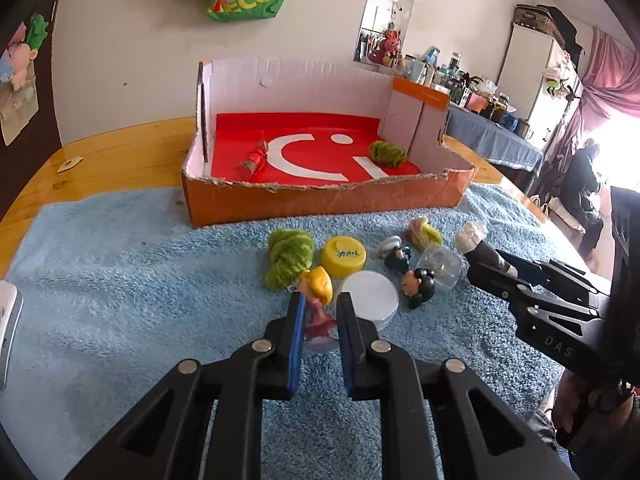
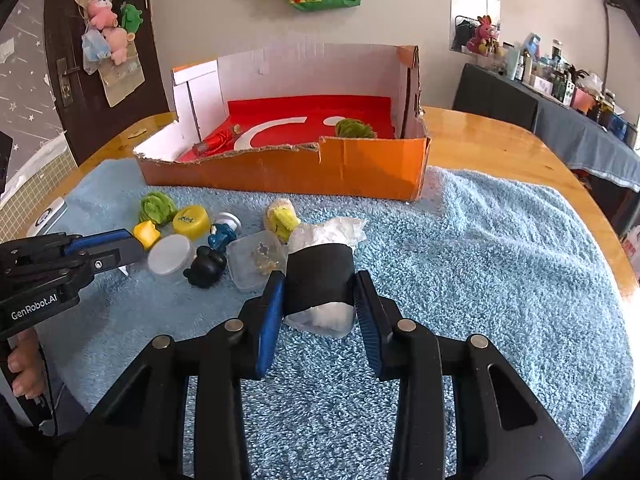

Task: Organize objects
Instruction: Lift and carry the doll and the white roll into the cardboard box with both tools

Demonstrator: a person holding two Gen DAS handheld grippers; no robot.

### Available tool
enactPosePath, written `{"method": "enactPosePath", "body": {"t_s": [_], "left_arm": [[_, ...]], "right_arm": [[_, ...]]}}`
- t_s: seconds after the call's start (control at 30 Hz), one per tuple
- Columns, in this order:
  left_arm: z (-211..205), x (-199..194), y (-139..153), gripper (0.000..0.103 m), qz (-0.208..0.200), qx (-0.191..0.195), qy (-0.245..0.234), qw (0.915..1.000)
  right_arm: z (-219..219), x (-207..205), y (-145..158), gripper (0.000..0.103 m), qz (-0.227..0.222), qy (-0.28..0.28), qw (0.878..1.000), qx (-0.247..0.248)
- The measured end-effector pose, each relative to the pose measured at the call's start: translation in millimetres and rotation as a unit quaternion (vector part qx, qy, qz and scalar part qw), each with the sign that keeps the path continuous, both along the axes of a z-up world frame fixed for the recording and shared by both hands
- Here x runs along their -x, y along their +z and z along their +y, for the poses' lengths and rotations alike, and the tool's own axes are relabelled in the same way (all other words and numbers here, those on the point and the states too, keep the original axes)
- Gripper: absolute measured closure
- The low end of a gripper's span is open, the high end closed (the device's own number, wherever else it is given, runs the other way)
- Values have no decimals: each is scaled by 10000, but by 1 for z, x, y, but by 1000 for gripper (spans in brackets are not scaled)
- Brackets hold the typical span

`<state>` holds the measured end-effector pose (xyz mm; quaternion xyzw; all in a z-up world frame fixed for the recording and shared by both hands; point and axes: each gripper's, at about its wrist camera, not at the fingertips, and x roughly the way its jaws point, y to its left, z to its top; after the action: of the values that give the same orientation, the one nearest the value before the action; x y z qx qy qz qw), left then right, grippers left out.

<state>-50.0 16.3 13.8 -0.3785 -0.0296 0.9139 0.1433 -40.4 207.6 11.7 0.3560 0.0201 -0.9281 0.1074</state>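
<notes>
My left gripper [image 1: 318,304] is shut on a doll with yellow hair and a pink dress [image 1: 318,300], just above the blue towel [image 1: 120,280]. My right gripper [image 2: 320,284] is shut on a white paper bundle wrapped in black tape [image 2: 320,276]; it also shows in the left wrist view [image 1: 480,248]. The orange cardboard box [image 1: 320,200] with a red floor stands behind, holding a red wrapped roll [image 1: 254,160] and a green yarn ball [image 1: 386,154]. On the towel lie a green yarn bundle [image 1: 288,258], a yellow cap [image 1: 344,258], a white round lid [image 1: 370,296], two small figures [image 1: 400,258] and a clear case [image 1: 440,264].
A yellow-green fluffy toy [image 1: 424,232] lies near the box front. A white device [image 1: 8,320] sits at the towel's left edge. The wooden table [image 1: 120,148] runs to the wall. A cluttered side table [image 1: 492,128] stands to the right.
</notes>
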Motion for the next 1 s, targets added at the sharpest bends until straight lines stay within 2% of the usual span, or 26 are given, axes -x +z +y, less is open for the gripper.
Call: {"method": "enactPosePath", "body": {"t_s": [0.33, 1.0], "left_arm": [[-5, -10, 19, 87, 227, -74, 8, 9997], [-7, -14, 26, 87, 295, -46, 54, 9995]], "right_arm": [[-2, -5, 16, 70, 200, 35, 9998, 1], [-5, -9, 17, 69, 211, 69, 9998, 19]]}}
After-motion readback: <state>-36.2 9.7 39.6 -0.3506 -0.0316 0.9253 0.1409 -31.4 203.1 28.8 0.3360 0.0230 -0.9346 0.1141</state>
